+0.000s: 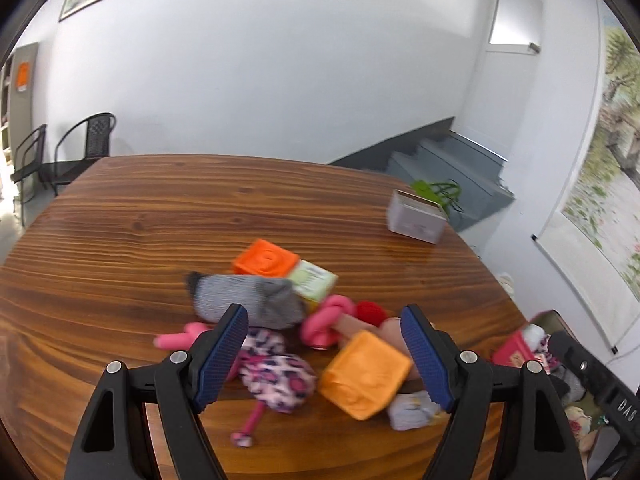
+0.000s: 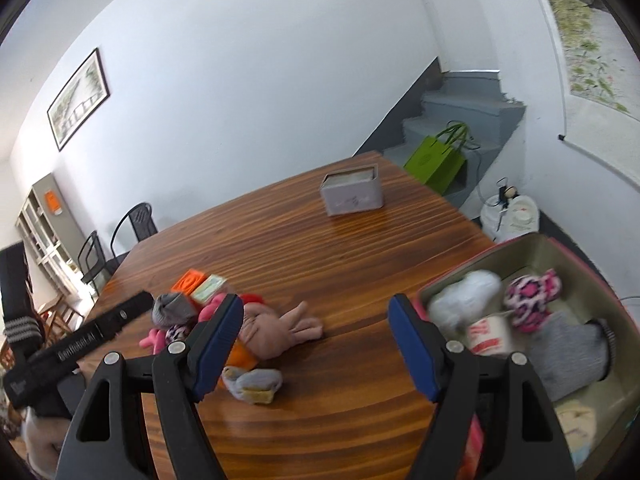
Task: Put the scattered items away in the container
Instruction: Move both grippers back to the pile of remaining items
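A pile of items lies on the wooden table (image 1: 120, 220): a grey sock (image 1: 244, 296), an orange cube (image 1: 264, 258), a light orange block (image 1: 366, 374), a pink leopard-print sock (image 1: 276, 376), a pink knot toy (image 1: 326, 320) and a small grey bundle (image 1: 410, 410). My left gripper (image 1: 324, 360) is open and empty just above the pile. My right gripper (image 2: 316, 344) is open and empty over bare table between the beige sock (image 2: 280, 330) and the pink-walled container (image 2: 600, 288). The container holds a cup (image 2: 490, 336), socks and a white item.
A small grey tin (image 2: 352, 194) stands at the table's far right. Black chairs (image 1: 86, 148) stand beyond the far left edge. A green bag (image 2: 436, 160) sits on grey stairs behind the table. The container is at the table's right edge (image 1: 520, 344).
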`<state>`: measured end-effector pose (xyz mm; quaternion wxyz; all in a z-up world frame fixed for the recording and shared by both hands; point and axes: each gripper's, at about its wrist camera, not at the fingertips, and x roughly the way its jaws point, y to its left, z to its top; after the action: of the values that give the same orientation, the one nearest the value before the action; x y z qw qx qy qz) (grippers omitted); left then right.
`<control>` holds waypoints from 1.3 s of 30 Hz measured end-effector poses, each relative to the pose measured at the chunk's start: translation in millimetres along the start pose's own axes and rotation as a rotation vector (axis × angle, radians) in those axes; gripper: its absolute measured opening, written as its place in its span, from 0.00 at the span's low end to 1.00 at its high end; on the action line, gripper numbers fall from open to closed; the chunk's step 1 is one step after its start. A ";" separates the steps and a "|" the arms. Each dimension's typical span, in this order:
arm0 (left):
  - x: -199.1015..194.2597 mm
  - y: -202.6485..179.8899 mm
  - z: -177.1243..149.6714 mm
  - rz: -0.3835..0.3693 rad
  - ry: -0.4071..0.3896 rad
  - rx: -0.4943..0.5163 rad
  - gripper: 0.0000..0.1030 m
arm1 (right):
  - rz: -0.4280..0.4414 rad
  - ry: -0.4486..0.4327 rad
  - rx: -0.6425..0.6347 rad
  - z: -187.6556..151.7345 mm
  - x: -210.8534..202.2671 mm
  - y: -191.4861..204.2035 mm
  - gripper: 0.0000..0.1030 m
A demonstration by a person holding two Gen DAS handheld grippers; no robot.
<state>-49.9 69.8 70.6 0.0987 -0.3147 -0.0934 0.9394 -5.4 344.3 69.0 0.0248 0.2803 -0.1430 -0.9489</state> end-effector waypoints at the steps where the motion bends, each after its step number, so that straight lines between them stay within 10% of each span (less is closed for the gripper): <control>1: -2.7 8.5 1.0 0.014 -0.006 -0.006 0.78 | 0.008 0.015 -0.005 -3.7 4.5 5.2 0.76; 19: 13.8 94.1 -31.0 0.140 0.068 -0.027 0.78 | 0.017 0.175 -0.112 -53.5 51.1 52.4 0.76; 39: 69.5 76.1 -40.4 0.136 0.167 0.018 0.78 | 0.005 0.194 -0.101 -56.7 56.2 46.5 0.76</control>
<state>-89.2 18.0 -19.0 0.0450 -0.3968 -0.0549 0.9152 -23.7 278.0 7.3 0.0549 0.3688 -0.0928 -0.9232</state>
